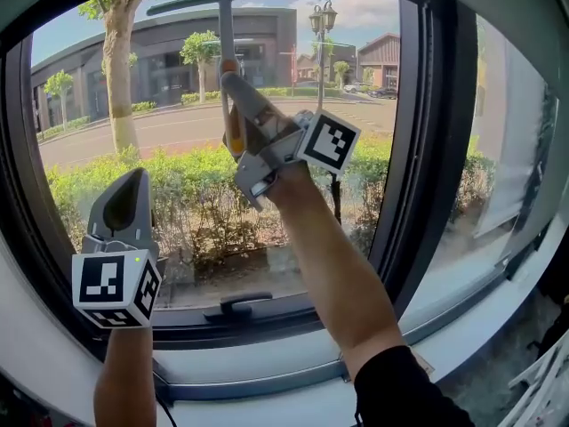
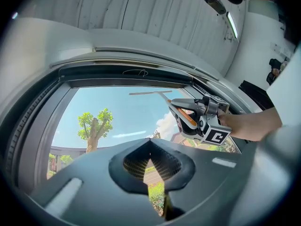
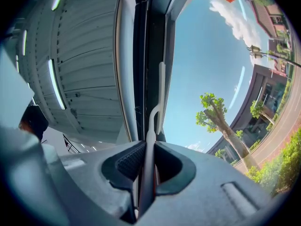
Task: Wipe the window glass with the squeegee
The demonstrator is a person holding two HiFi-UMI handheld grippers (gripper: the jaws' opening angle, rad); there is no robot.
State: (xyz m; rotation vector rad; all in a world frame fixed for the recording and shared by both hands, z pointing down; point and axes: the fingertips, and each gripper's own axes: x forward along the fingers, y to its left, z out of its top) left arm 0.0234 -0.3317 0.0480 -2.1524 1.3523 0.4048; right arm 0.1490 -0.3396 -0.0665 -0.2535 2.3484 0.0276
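The squeegee (image 1: 226, 25) stands upright against the window glass (image 1: 169, 149), its blade (image 1: 227, 1) lying level near the top of the pane. My right gripper (image 1: 231, 87) is shut on the squeegee's handle, just below the grey shaft, where an orange grip shows. In the right gripper view the handle (image 3: 146, 173) runs straight between the jaws, with the blade (image 3: 161, 95) beyond them by the frame. My left gripper (image 1: 138, 181) hangs lower left, shut and holding nothing, apart from the squeegee. From the left gripper view the squeegee (image 2: 149, 93) and right gripper (image 2: 188, 117) show up and to the right.
A dark window frame (image 1: 418, 132) borders the pane on the right, with a second pane beyond it. A window handle (image 1: 236, 305) sits on the bottom rail above the white sill (image 1: 267, 363). Trees, hedges and buildings lie outside.
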